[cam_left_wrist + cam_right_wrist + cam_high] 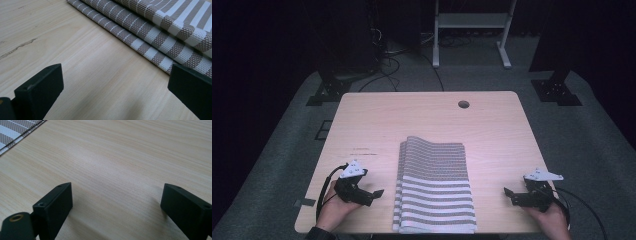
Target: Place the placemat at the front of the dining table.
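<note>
Brown and white striped cloth point(435, 187), folded up, flat in the middle of the pale wood table point(427, 115), near the front edge. Between the two tongs, touching neither. Left gripper point(371, 194) just beside the cloth's left edge, jaws wide apart, nothing in them. Folded layers of cloth point(160, 27) close ahead of that gripper, bare wood between its jaws. Right gripper point(511, 195) farther off on the other side, jaws wide too, empty, over bare wood. Corner of cloth point(15, 132) far off at its upper left.
</note>
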